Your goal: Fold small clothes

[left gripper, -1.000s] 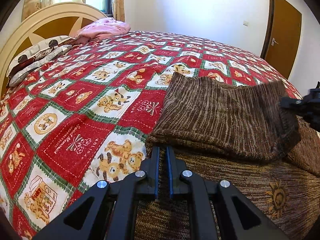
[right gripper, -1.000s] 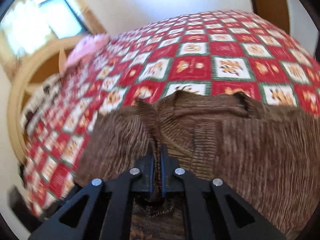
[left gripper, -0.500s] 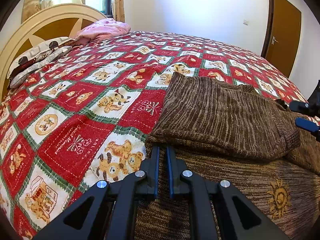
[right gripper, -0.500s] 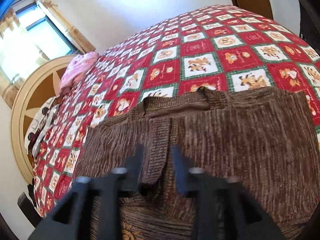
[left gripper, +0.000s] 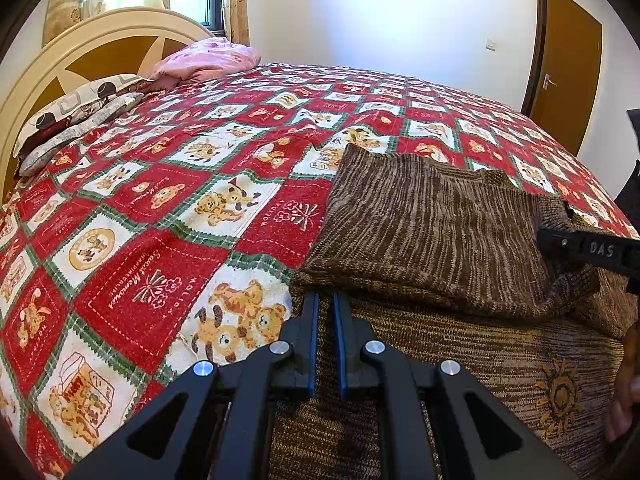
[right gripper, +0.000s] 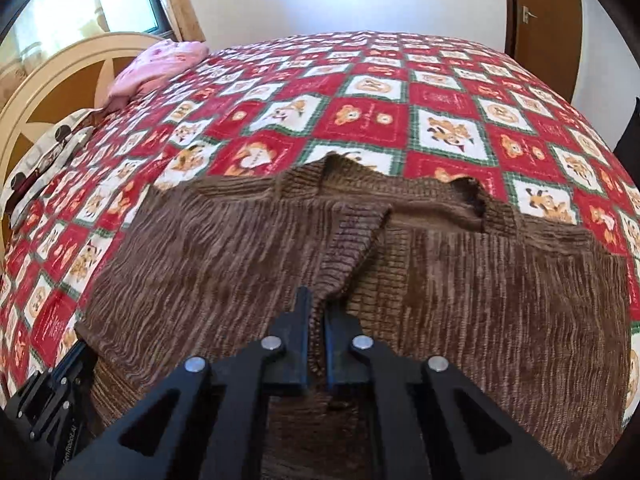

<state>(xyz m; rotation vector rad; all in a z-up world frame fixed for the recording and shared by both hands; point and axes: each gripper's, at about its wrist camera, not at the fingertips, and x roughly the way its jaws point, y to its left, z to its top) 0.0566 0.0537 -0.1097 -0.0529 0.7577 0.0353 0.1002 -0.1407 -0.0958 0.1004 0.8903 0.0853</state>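
Note:
A brown knit sweater (left gripper: 460, 360) lies flat on a red checked teddy-bear quilt (left gripper: 160, 240), one sleeve (left gripper: 432, 232) folded across its body. My left gripper (left gripper: 326, 300) is shut at the sweater's left edge, just below that fold, with knit between its pads. In the right wrist view my right gripper (right gripper: 316, 304) is shut on the ribbed cuff strip (right gripper: 352, 248) that rises from the sweater (right gripper: 200, 264) toward the collar. The right gripper's black body (left gripper: 580, 248) shows at the right edge of the left wrist view. The left gripper (right gripper: 48, 396) shows at lower left.
Grey patterned pillows (left gripper: 80, 108) and a pink pillow (left gripper: 208, 56) rest against the cream headboard (left gripper: 100, 40) at the far left. A brown door (left gripper: 568, 60) stands at the back right. A hand (left gripper: 628, 400) shows at the right edge.
My right gripper opened, letting go of the sleeve, then came down and shut again on the ribbed cuff strip. The left gripper has not moved.

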